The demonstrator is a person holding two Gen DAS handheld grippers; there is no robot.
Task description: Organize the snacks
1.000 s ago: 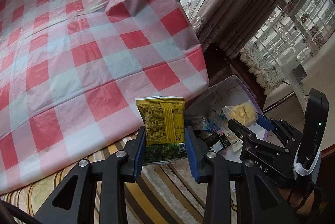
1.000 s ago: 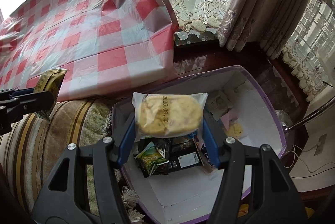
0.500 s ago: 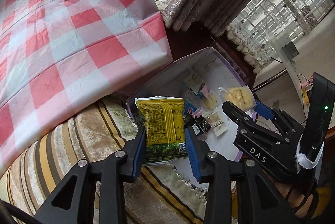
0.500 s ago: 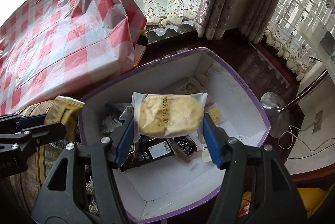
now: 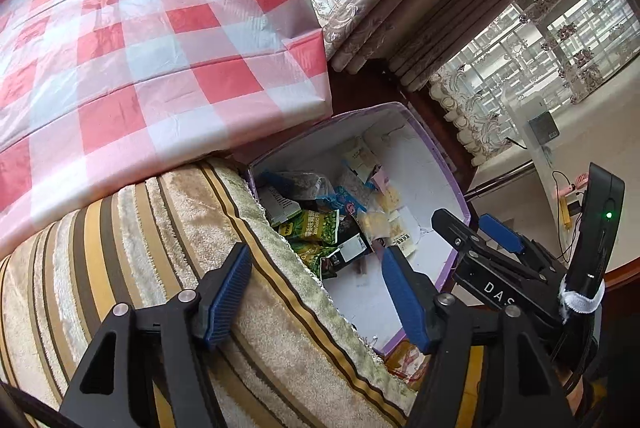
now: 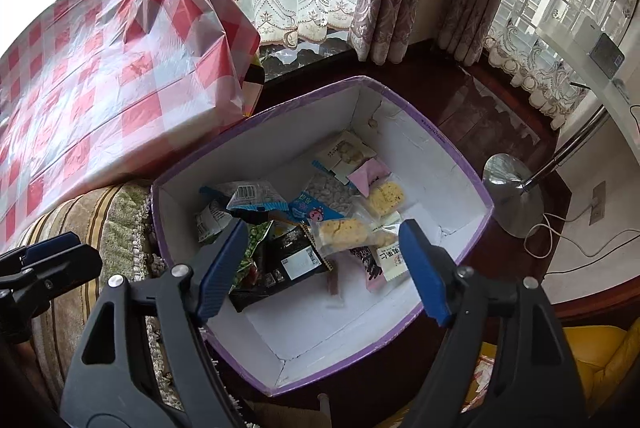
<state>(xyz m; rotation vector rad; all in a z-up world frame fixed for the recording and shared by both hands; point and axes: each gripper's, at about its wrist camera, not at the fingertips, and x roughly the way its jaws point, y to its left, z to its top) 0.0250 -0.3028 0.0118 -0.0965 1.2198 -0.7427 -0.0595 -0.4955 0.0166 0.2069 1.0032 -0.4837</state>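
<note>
Hovering over box rim: left claw, right claw both spread, empty; snacks piled left, floor right bare.

surface: dark polished wooden floor | on it: white cardboard box with purple rim, standing beside striped beige-and-gold plush cushion | in box: heap of small snack packets on its bottom

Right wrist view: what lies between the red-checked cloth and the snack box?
A striped plush cushion fills that stretch, butting against the snack box wall below the red-checked cloth.
</note>
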